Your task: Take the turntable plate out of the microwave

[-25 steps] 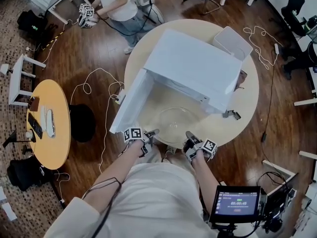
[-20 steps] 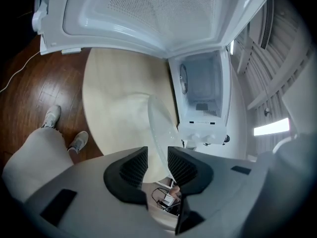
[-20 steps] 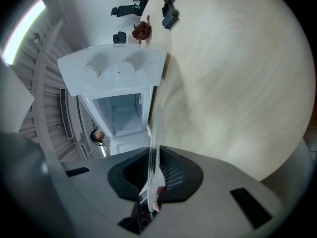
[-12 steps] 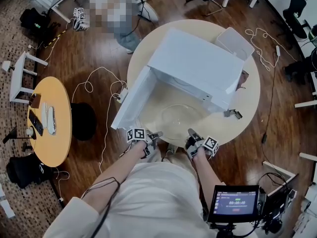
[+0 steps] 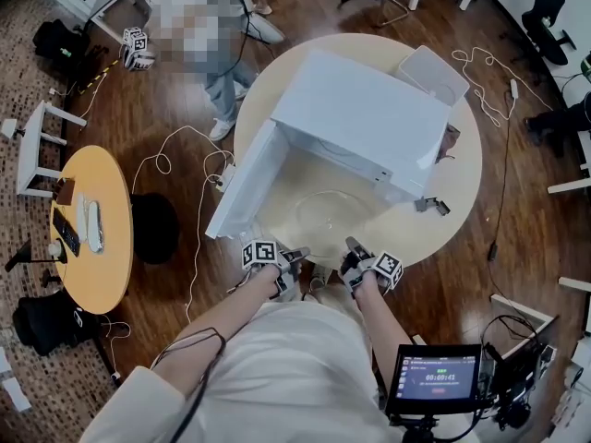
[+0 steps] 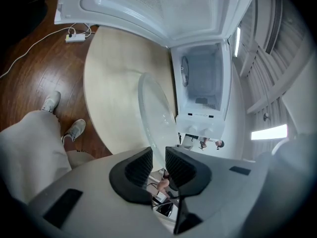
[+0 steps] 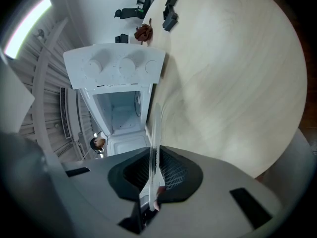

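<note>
Glass turntable plate (image 5: 325,212): right tongs (image 7: 153,158) clamp its rim; left tongs (image 6: 158,153) stand apart at its edge, unclear overhead.

Little here can be read. The screen (image 5: 438,377) by my right elbow shows a row of pale digits split by colons, like a timer, too small to make out for sure; a line of smaller print above it is illegible. My left cube (image 5: 259,253) and right cube (image 5: 388,269) carry black-and-white square markers, as does the cube (image 5: 137,48) held by the person across the room. The microwave panel (image 7: 116,68) bears only short dark dashes under its knobs, no words I can read.
</note>
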The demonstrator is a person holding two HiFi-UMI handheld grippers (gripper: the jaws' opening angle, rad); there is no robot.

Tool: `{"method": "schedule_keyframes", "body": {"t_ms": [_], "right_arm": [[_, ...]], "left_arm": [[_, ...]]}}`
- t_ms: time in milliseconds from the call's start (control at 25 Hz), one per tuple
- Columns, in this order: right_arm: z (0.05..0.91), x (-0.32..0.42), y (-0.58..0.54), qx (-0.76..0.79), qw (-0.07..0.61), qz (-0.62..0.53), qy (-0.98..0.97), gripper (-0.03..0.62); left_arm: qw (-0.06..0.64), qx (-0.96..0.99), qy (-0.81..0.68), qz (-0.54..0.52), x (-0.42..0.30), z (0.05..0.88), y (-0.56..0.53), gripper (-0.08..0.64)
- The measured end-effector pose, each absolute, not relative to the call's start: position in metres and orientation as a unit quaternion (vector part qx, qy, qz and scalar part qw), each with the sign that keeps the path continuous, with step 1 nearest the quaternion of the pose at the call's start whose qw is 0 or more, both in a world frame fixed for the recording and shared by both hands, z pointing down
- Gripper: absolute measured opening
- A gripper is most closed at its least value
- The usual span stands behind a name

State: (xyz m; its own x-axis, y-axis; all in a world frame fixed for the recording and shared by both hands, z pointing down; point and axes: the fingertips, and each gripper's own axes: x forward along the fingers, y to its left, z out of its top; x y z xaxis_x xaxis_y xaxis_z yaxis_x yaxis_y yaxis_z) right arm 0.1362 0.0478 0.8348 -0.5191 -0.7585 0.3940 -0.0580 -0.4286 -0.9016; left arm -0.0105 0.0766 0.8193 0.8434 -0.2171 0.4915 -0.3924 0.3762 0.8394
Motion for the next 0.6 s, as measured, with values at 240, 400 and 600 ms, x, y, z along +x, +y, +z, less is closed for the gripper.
{"method": "schedule_keyframes", "body": {"t_ms": [240,400,600], "right_arm": [[0.844,0.132,0.053,-0.422,0.246,-0.747,0.451,0.031],[0.850,0.129,0.058,-0.419,0.256,-0.756,0.434,0.031],[0.853,0.125,0.060,-0.423,0.235,-0.769,0.418,0.031]], "left_arm": [[0.801,0.527,-0.285,0.006,-0.018,0.821,0.068,0.058],[0.809,0.510,-0.293,-0.016,-0.021,0.819,0.065,0.043],[0.812,0.499,-0.302,-0.016,-0.024,0.823,0.065,0.038]]}}
